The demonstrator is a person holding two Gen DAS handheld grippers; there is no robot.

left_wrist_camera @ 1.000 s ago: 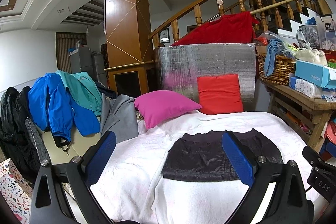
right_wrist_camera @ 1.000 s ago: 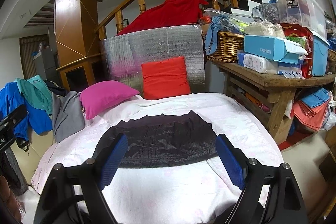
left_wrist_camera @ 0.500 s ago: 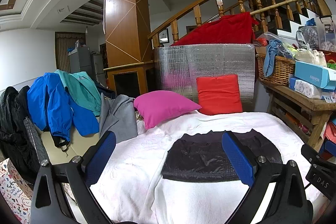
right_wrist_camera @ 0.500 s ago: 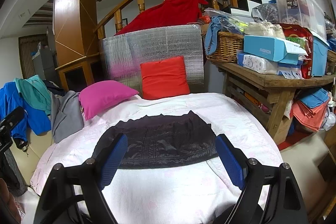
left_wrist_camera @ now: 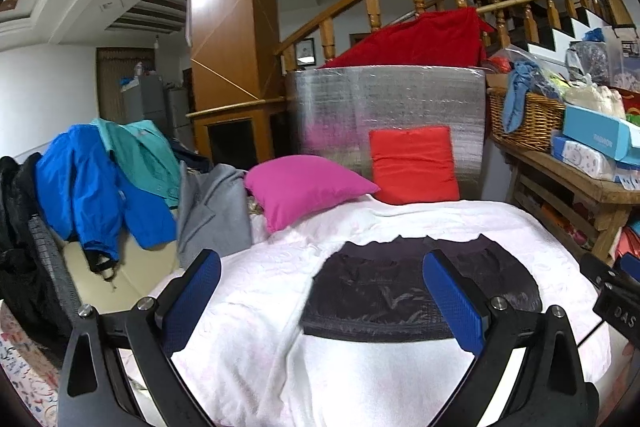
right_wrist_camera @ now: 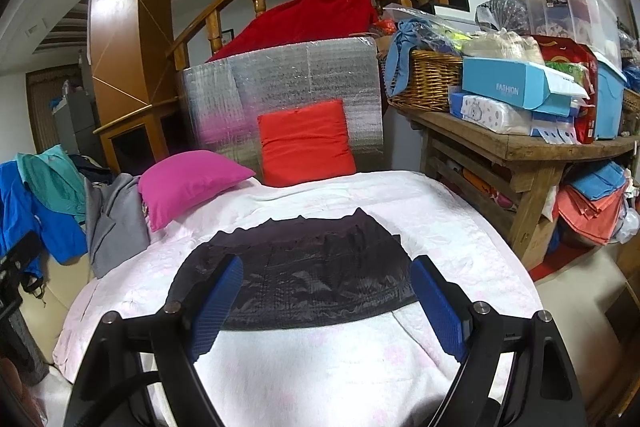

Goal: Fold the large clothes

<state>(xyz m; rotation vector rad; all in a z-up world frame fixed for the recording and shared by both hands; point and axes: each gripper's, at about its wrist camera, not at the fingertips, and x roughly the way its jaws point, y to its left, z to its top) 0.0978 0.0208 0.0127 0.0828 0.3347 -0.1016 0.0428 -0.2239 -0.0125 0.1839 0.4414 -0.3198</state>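
A dark, shiny garment [left_wrist_camera: 400,291] lies folded flat on the white bedcover [left_wrist_camera: 248,291]; it also shows in the right wrist view [right_wrist_camera: 304,275]. My left gripper [left_wrist_camera: 320,295] is open and empty, held above the bedcover, near the garment's left end. My right gripper [right_wrist_camera: 324,295] is open and empty, held above the garment's near edge. Neither gripper touches the cloth.
A pink pillow [left_wrist_camera: 300,187] and a red cushion [left_wrist_camera: 412,163] sit at the head of the bed against a silver foil panel [left_wrist_camera: 384,99]. Blue, teal and grey jackets [left_wrist_camera: 92,187] hang at left. A cluttered wooden table [right_wrist_camera: 516,143] with a basket stands at right.
Both grippers stay open and have barely shifted; the garment has not moved.
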